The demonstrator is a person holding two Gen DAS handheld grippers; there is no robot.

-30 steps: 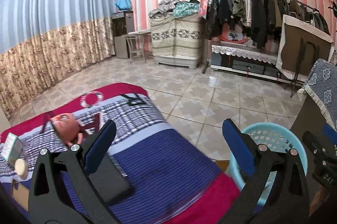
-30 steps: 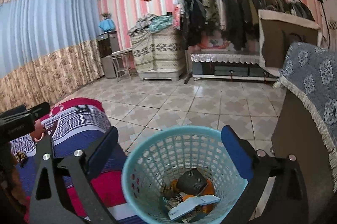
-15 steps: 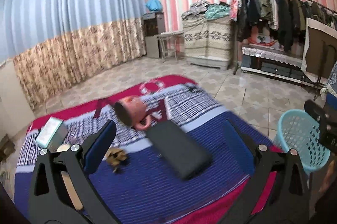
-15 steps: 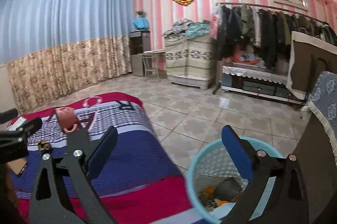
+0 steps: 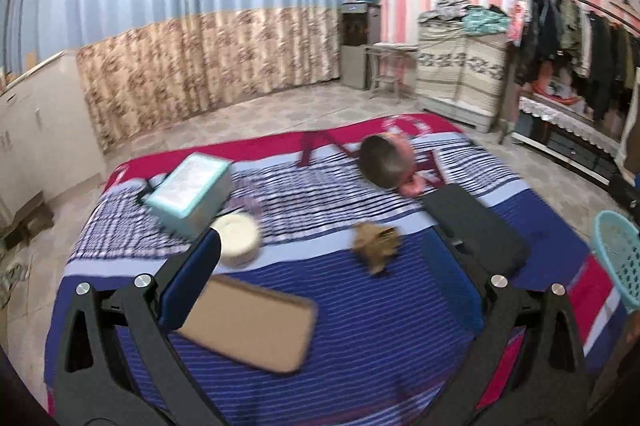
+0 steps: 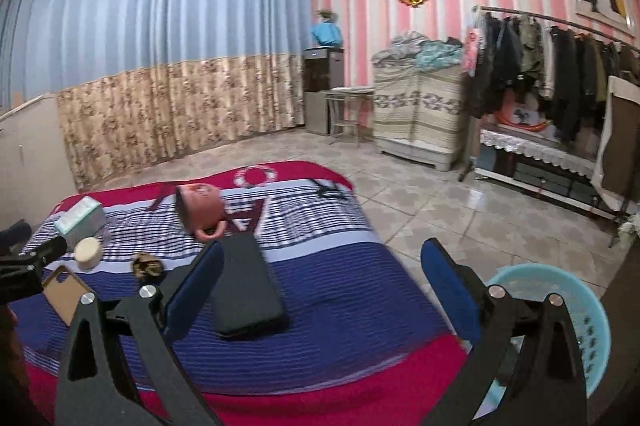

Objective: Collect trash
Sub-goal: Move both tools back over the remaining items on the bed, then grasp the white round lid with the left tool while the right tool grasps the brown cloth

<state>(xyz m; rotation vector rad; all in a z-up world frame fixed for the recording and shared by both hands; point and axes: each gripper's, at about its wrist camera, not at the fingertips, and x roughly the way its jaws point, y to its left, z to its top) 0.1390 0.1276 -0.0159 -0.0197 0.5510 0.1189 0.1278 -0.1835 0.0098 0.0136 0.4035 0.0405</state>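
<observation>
A crumpled brown scrap (image 5: pixel 376 244) lies on the striped blanket (image 5: pixel 360 326), just ahead of my open left gripper (image 5: pixel 320 278); the right wrist view shows the scrap (image 6: pixel 147 265) at the left. Around it lie a pink mug (image 5: pixel 390 162) on its side, a black case (image 5: pixel 476 228), a tan flat card (image 5: pixel 248 322), a round cream tin (image 5: pixel 236 234) and a teal box (image 5: pixel 190 192). My right gripper (image 6: pixel 320 286) hangs open over the blanket's near edge, with nothing in it. The teal trash basket (image 6: pixel 560 286) stands on the floor at the right.
The blanket lies on a tiled floor (image 6: pixel 420 194). A clothes rack (image 6: pixel 560 66) and a covered cabinet (image 6: pixel 416 114) line the far wall; curtains (image 6: pixel 160 66) fill the left. The left gripper's body (image 6: pixel 28 262) shows at the right view's left edge.
Both grippers have swung left, away from the basket and over the blanket. The scrap, card, tin and box have come into the left view's middle. Both stay open.
</observation>
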